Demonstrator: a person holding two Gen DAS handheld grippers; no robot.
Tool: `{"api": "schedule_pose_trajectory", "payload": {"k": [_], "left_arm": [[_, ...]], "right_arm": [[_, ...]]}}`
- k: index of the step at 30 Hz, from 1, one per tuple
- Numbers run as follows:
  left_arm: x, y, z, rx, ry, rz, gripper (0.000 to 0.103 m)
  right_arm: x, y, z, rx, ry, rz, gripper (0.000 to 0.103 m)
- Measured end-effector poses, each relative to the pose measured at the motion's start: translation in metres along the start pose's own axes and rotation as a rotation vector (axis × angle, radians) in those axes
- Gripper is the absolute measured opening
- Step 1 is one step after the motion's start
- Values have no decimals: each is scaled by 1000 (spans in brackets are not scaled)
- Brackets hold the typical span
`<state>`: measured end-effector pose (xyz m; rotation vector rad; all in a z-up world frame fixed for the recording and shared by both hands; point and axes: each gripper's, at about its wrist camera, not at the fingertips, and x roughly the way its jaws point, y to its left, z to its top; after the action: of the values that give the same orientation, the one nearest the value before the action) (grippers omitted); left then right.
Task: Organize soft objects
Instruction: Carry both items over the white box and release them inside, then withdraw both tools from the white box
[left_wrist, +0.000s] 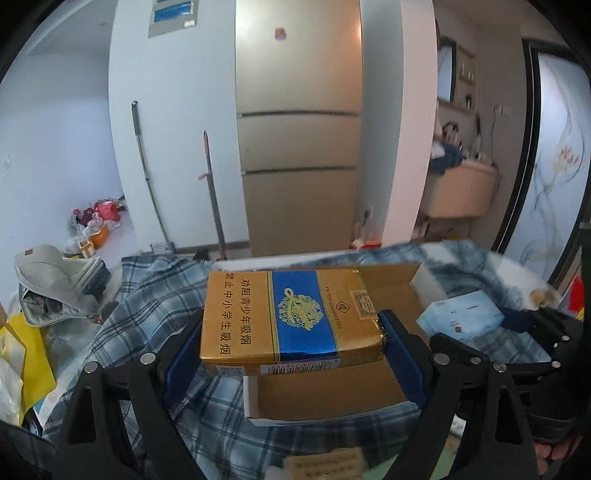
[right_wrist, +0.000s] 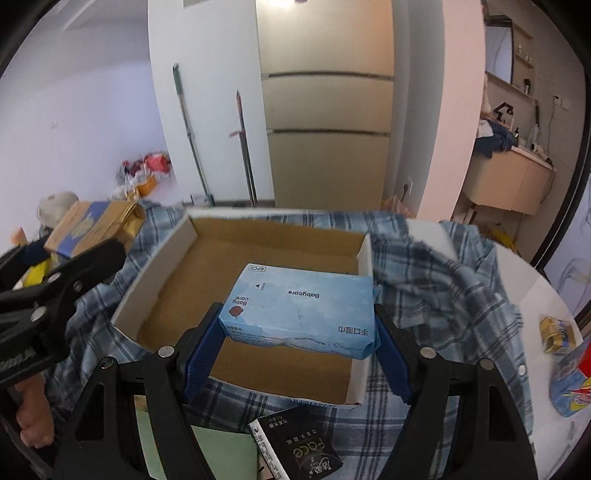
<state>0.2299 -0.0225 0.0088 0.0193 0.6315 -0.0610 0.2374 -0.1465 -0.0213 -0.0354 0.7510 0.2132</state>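
- Clamping a gold-and-blue cigarette pack (left_wrist: 291, 319) across its short ends, the left hand-held gripper (left_wrist: 291, 343) carried it above the near edge of an open cardboard box (left_wrist: 388, 291), apparently so it could be lowered flat inside.
- The right hand-held gripper (right_wrist: 299, 336) was clenched on a pale blue Babycare wet-wipe pack (right_wrist: 301, 308), its blue pads (right_wrist: 205, 343) pressing the two ends; the soft wrapper sagged slightly along its lower front edge, so a side grip probably kept it from folding.
- The wipe pack hung over the box's near right part, above the brown floor (right_wrist: 236, 254), which looked bare beneath it.
- The box sat on a crumpled blue plaid shirt (right_wrist: 436, 291), which covered most of the white worktop (right_wrist: 524, 273), so the box may have rested unevenly.
- A black "Face" sachet (right_wrist: 303, 446) lay just in front of the box, and a small gold packet (right_wrist: 557, 334) lay well to the right, both still outside.
- Both packs seemed headed for the same box, though depth was hard to judge through the fisheye.
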Motion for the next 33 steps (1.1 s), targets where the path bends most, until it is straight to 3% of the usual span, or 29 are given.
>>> {"api": "schedule_pose_trajectory", "payload": {"k": [6, 12, 17, 20, 22, 33], "left_arm": [[18, -2, -12, 7, 72, -49, 90], [8, -7, -13, 28, 28, -52, 91], [2, -8, -12, 43, -24, -25, 93], [0, -9, -13, 52, -42, -1, 94], [0, -7, -13, 37, -49, -10, 103], [-6, -2, -12, 5, -77, -36, 103]], "right_arm": [[15, -4, -5, 36, 74, 46, 75], [12, -3, -6, 36, 57, 58, 77], [8, -4, -5, 48, 20, 30, 94], [7, -5, -3, 40, 12, 22, 95], [7, -5, -2, 42, 11, 23, 95], [3, -9, 0, 40, -8, 13, 95]]}}
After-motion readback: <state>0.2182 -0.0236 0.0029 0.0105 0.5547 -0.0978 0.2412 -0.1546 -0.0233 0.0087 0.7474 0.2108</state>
